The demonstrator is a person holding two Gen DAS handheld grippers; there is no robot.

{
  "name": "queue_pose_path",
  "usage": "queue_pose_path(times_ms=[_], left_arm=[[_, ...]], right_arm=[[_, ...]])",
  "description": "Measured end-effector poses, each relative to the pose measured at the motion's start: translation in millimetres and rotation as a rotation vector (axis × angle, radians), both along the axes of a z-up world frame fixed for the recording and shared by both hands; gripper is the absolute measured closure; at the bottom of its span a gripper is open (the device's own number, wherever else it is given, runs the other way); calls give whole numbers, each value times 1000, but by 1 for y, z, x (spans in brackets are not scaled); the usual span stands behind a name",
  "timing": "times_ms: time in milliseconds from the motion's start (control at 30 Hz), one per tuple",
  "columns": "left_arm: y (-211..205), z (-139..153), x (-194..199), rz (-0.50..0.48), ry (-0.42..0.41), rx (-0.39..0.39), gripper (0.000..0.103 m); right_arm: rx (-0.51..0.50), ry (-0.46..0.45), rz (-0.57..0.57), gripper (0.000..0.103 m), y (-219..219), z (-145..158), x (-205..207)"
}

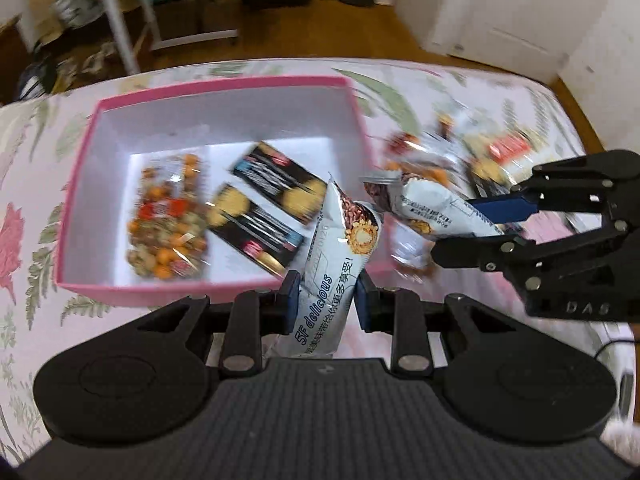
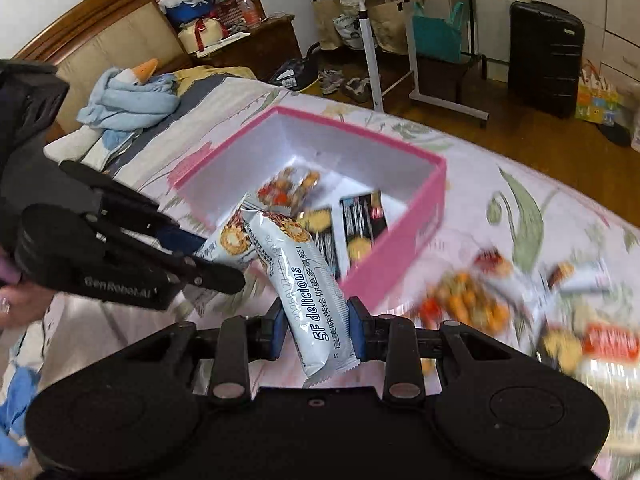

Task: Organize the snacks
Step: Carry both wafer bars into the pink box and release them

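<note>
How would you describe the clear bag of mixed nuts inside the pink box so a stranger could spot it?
Find the pink cardboard box with white walls on the floral bedspread. Inside, at its left end, lies the clear bag of orange and green coated nuts. Its neighbours are two black cookie packets; it alone is see-through.

Soft, even indoor daylight, no hard shadows, heavy motion blur over the loose snack packets (image 2: 520,312) and room background, wafer packet (image 1: 332,280) text sharp, strong fisheye bending at edges, dark vignetted corners in the right wrist view
</note>
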State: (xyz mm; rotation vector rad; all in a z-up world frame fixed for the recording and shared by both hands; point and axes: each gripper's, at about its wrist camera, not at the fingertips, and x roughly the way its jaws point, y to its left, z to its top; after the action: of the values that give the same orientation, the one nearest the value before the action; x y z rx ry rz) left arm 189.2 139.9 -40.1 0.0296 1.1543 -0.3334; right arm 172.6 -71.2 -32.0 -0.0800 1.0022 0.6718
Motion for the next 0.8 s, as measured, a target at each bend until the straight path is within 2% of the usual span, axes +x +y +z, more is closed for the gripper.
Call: queue_pose_path(times_ms=[100,200,400,500,600,700,767,800], left_arm=[[8,-12,27,35,-57,-20,76],[18,-31,56,89,-36,-47,76],[32,-69,99,171,-15,-25,76],[34,-88,109,191,8,-18,76],[36,-102,110,221,15,-37,76],[32,-104,107,203,8,-29,76],[33,-100,103,206,16,-44,69],[34,-96,101,213,19,-57,60]], right_arm=[[-33,-34,-28,67,21,-7,30],[-113,-34,6,67,46,-19,57],[-269,-45,35,69,77,-52,97],[-318,-27,40,69,84,-71,103],[-374,-97,64,70,91,-79,96],[-417,-129,87,69,97,-83,91],[-412,-146,95,60,95,-81,88],[-400,-156,95,58,94,-77,86]])
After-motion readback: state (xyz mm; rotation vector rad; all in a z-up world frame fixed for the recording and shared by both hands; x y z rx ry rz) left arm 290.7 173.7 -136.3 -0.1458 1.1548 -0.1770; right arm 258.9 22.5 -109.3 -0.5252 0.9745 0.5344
